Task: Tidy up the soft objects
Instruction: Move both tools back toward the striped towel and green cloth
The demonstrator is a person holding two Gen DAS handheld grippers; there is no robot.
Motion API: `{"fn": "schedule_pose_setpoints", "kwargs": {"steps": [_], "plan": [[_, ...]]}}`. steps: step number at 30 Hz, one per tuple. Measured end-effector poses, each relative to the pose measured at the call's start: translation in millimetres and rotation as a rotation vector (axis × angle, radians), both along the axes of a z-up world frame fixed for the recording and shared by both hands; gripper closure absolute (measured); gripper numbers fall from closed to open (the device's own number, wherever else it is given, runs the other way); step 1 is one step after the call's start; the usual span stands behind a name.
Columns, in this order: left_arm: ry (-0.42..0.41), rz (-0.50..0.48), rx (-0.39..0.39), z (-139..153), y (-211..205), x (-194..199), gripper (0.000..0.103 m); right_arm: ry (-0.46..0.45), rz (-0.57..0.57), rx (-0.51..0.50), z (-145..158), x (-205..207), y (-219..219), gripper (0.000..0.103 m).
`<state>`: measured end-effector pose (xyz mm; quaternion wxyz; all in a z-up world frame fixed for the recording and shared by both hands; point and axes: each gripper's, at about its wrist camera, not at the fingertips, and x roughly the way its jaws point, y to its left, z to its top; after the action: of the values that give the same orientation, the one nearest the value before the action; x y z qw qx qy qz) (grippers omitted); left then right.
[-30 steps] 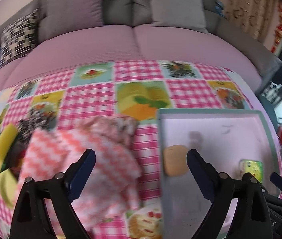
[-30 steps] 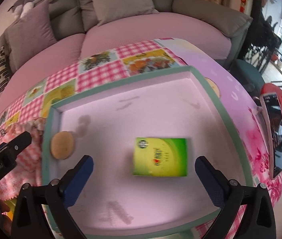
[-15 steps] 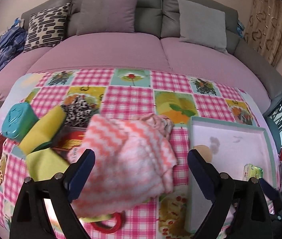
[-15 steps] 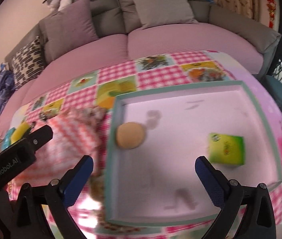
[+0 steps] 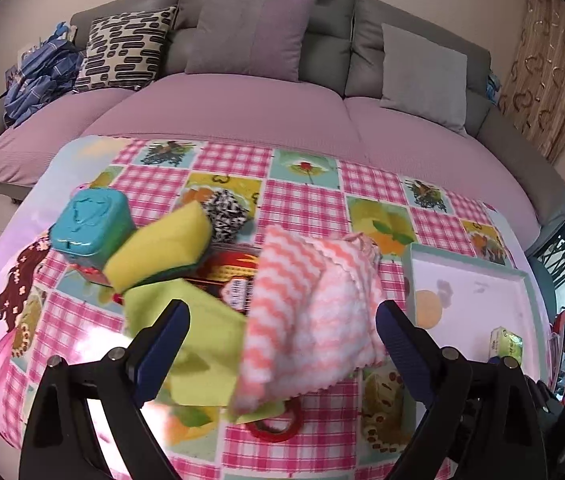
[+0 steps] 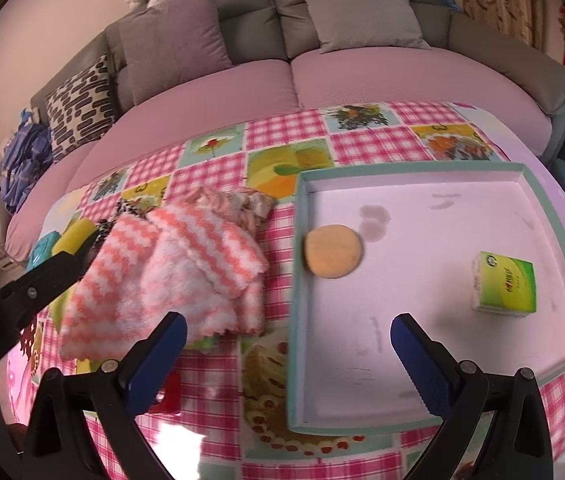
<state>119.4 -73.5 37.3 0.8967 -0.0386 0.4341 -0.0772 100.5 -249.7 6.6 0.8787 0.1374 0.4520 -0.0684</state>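
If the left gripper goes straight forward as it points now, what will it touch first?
Most likely the pink-and-white zigzag cloth, which lies between and ahead of the left gripper with its open jaws. The green cloth beside it is also close; depth is unclear.

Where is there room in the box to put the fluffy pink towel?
Most of the tray floor is bare: the wide stretch between the round tan sponge and the green tissue pack, plus the far corner and the near strip. It is crowded left of the tray, where the pink towel, yellow sponge and teal box pile together.
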Motion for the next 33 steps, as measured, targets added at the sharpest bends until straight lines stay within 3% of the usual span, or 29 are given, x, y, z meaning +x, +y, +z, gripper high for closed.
{"fn": "schedule_pose_setpoints", "kwargs": {"steps": [14,26,33], "plan": [[0.029,0.130,0.004,0.8,62.6,-2.8,0.009,0.012,0.092,-0.010,-3.0,0.7,31.1,0.000],[0.074,0.099,-0.010,-7.7,67.0,1.8,0.009,0.033,0.126,0.001,-11.7,9.4,47.6,0.000],[0.134,0.154,-0.059,-26.1,84.8,14.1,0.009,-0.013,0.159,-0.001,-10.0,25.7,54.3,0.000]]}}
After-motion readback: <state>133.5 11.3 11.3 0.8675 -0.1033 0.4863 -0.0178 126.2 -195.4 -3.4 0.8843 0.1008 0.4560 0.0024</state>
